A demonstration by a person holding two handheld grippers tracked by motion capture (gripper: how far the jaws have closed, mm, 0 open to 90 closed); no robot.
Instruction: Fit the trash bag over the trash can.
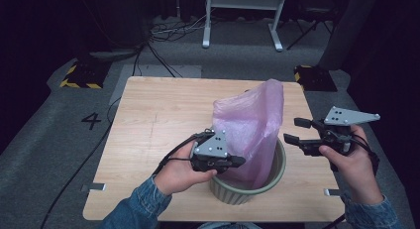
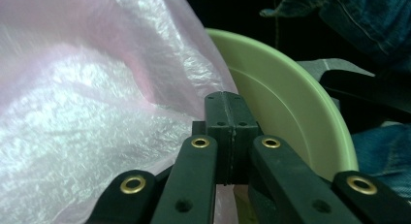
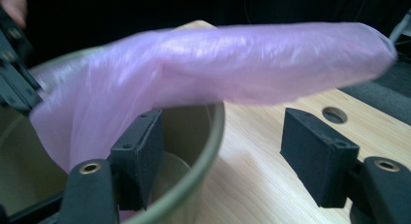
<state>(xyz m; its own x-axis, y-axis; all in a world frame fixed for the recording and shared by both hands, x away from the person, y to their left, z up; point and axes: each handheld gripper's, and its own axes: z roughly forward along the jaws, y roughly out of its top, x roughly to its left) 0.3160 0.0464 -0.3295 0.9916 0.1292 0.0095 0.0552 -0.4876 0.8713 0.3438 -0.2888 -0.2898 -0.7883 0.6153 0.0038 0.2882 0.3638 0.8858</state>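
A thin pink plastic bag point(image 1: 250, 125) stands in a pale green round bin point(image 1: 277, 177) at the table's near middle, its top rising well above the rim. My left gripper point(image 1: 241, 161) is at the bin's near-left rim, shut on the bag's edge. In the left gripper view the jaws point(image 2: 231, 112) meet, with the bag point(image 2: 87, 98) at their left and the bin's inner wall point(image 2: 291, 107) at their right. My right gripper point(image 1: 293, 131) hovers open to the right of the bin, pointing at the bag. In the right gripper view nothing lies between its fingers point(image 3: 223, 146), and the bag point(image 3: 242, 64) stretches across beyond them.
The wooden table point(image 1: 163, 115) has bare room to the left of and behind the bin. A small round hole point(image 3: 333, 115) shows in the tabletop. On the floor lie cables point(image 1: 158, 55), two yellow-and-black blocks point(image 1: 81, 75) and a white stand's legs point(image 1: 242, 21).
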